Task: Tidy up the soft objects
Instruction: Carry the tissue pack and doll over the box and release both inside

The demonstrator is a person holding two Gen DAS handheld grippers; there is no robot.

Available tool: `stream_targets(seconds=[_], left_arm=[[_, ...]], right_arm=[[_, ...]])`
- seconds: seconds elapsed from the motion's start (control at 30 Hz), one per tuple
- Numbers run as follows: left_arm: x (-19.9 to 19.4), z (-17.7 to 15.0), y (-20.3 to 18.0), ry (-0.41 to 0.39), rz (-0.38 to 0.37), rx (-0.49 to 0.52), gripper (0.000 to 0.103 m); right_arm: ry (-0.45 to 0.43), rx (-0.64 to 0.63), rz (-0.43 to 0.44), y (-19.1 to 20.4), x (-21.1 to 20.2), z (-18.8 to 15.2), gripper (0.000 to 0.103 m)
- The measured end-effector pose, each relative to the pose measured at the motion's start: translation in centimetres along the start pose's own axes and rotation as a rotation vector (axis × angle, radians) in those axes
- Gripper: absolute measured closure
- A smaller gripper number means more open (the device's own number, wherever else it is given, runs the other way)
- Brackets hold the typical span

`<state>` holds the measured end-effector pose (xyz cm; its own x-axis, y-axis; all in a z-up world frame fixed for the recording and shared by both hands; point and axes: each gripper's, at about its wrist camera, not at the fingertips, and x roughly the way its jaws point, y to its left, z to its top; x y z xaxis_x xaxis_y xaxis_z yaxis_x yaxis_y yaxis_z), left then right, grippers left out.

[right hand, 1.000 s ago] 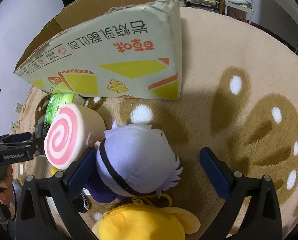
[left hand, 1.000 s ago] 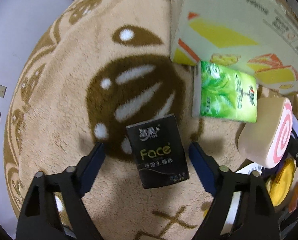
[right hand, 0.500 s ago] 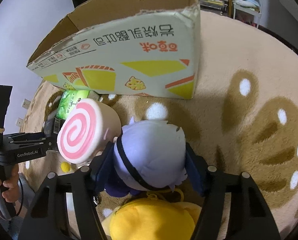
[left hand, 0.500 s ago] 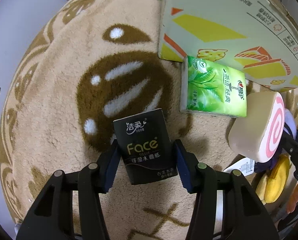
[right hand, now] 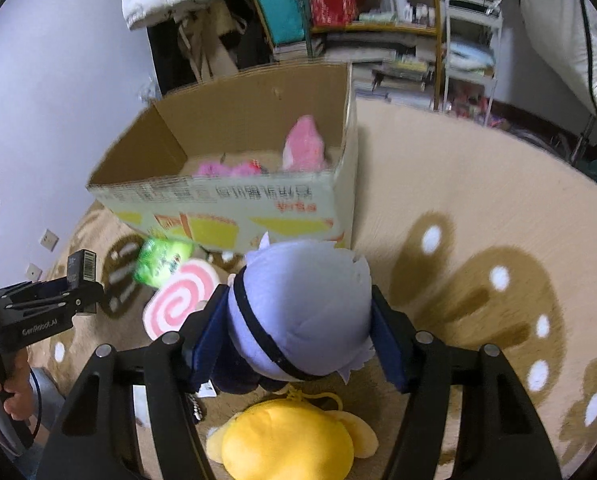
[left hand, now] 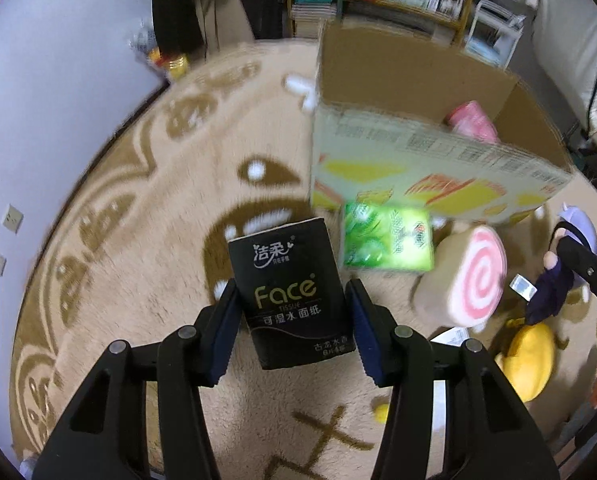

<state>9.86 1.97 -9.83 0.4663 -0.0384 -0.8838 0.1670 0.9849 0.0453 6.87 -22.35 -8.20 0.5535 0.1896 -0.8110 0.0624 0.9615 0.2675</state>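
Observation:
My left gripper is shut on a black "Face" tissue pack and holds it above the rug. My right gripper is shut on a lavender-haired plush doll, lifted off the rug. An open cardboard box stands ahead; it also shows in the right wrist view, with pink soft toys inside. On the rug lie a green tissue pack, a pink-swirl roll cushion and a yellow plush.
A tan rug with brown patterns covers the floor. Shelves with books and bags stand behind the box. A white wall is to the left. The left gripper's side shows in the right wrist view.
Both grippers closed on their objects, then lifted them off the rug. Both views tilted up, so the box's open top and the shelves behind it now show.

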Motion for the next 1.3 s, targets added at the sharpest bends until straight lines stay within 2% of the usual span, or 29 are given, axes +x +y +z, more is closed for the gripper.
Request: stream_targets(seconds=[0.13, 0.3, 0.43, 0.57, 0.8, 1.0, 1.13, 1.3], left_arm=[[-3.3, 0.4, -0.4, -0.148, 0.011, 0.025, 0.052], [-5.3, 1.1, -0.7, -0.302, 0.033, 0.049, 0.052], [-6.8, 1.5, -1.0, -0.398, 0.05, 0.063, 0.052], [-7.6, 2.1, -1.3, -0.465, 0.065, 0.071, 0.052], [-8.1, 3.6, -1.8, -0.544, 0.072, 0.076, 0.052], [-7.4, 4.9, -2.7, -0.574, 0.085, 0.098, 0.052], [-7.0, 6.1, -3.1, -0.591, 0.088, 0.107, 0.052], [-6.3, 7.3, -3.2, -0.607, 0.085, 0.108, 0.052]], right_arm=[[-0.114, -0.017, -0.01, -0.1, -3.0, 0.7, 0.033], [-0.243, -0.043, -0.013, 0.9, -5.3, 1.3, 0.033], [-0.328, -0.068, -0.009, 1.6, -6.8, 2.0, 0.033], [-0.376, -0.081, -0.008, 2.2, -7.5, 2.8, 0.033], [-0.439, -0.094, -0.016, 2.4, -8.1, 4.0, 0.033], [-0.488, -0.119, -0.056, 2.6, -8.1, 5.4, 0.033], [-0.499, -0.14, -0.068, 2.8, -7.4, 6.3, 0.033], [-0.488, -0.126, -0.041, 2.2, -6.4, 7.0, 0.033]])
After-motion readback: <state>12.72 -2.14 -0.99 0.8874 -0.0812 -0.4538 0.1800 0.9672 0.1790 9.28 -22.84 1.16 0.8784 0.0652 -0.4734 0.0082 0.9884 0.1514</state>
